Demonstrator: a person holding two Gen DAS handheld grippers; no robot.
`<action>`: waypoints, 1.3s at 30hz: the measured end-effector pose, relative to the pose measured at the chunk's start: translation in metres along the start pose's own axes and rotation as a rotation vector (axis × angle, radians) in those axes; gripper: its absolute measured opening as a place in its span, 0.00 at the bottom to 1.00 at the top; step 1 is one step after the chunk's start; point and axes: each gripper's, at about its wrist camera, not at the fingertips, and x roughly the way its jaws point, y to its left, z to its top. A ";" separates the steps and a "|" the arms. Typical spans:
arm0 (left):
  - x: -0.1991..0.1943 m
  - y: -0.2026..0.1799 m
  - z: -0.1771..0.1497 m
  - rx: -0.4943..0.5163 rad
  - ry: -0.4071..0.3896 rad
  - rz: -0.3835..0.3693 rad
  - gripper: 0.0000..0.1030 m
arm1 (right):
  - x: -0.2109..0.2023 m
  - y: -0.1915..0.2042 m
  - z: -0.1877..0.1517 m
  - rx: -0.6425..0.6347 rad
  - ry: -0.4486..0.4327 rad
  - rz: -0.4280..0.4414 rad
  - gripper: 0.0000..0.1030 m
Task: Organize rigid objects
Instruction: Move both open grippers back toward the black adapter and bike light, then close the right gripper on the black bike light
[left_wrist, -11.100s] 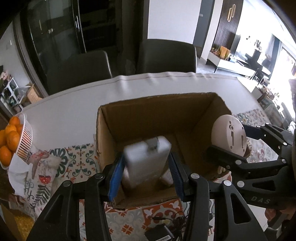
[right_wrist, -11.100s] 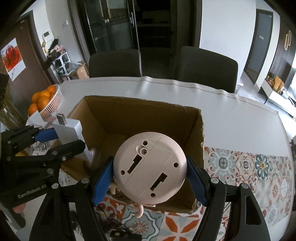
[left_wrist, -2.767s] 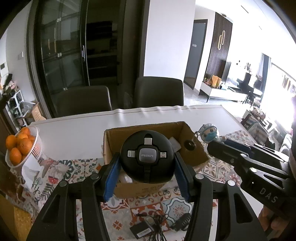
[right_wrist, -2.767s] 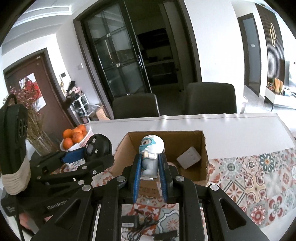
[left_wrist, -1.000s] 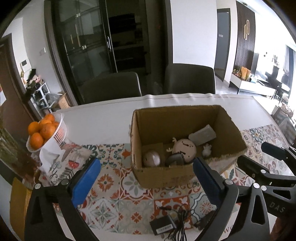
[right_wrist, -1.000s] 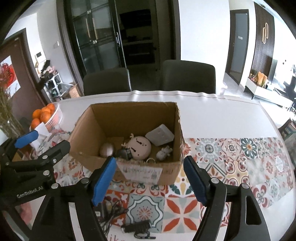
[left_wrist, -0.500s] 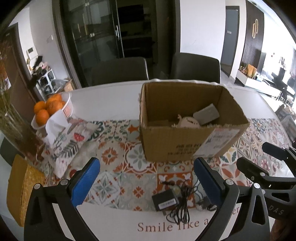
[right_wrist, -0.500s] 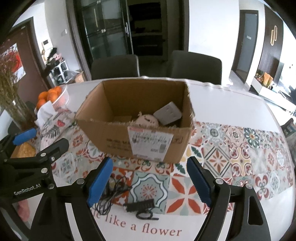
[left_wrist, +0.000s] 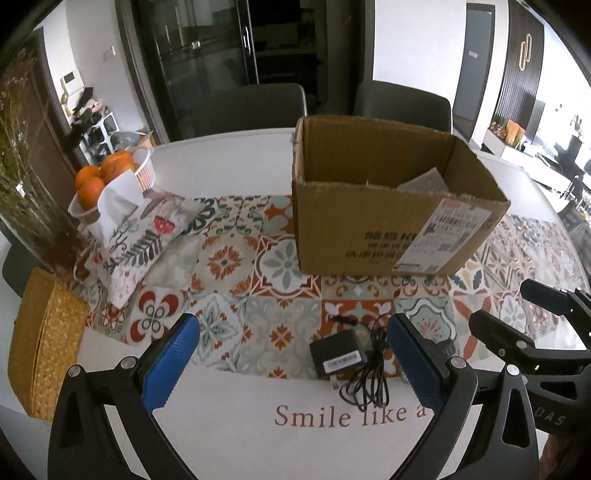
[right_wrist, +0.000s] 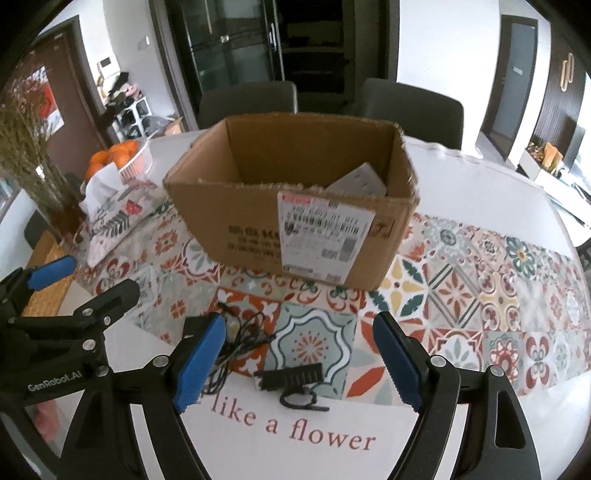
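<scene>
An open cardboard box (left_wrist: 388, 236) (right_wrist: 258, 225) stands on the patterned table runner, and a white flat item (right_wrist: 356, 182) shows over its rim. On the table in front of it lie a black power adapter (left_wrist: 338, 358) with a tangled black cable (left_wrist: 369, 384) (right_wrist: 240, 343) and a small black ribbed clip-like piece (right_wrist: 291, 378). My left gripper (left_wrist: 295, 365) is open and empty, above the table with the adapter just inside its right finger. My right gripper (right_wrist: 299, 358) is open and empty, with the ribbed piece lying between and below its fingers.
A white basket of oranges (left_wrist: 110, 173) and a floral pouch (left_wrist: 144, 236) sit at the left, with a woven yellow box (left_wrist: 40, 347) at the table's left edge. Two dark chairs (right_wrist: 410, 110) stand behind the table. The white tabletop (right_wrist: 295, 443) carries printed lettering.
Both grippers have pulled back from the box and come lower toward the table. The box's inside has dropped out of sight, and the adapter, cable and ribbed piece now lie close under the fingers.
</scene>
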 end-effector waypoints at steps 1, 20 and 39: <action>0.001 0.000 -0.003 -0.002 0.008 0.004 1.00 | 0.002 0.001 -0.003 -0.003 0.009 0.005 0.80; 0.030 0.002 -0.047 -0.005 0.154 0.035 1.00 | 0.043 0.006 -0.037 -0.065 0.169 0.071 0.80; 0.070 0.007 -0.076 -0.050 0.287 0.068 0.99 | 0.101 0.010 -0.055 -0.119 0.307 0.090 0.80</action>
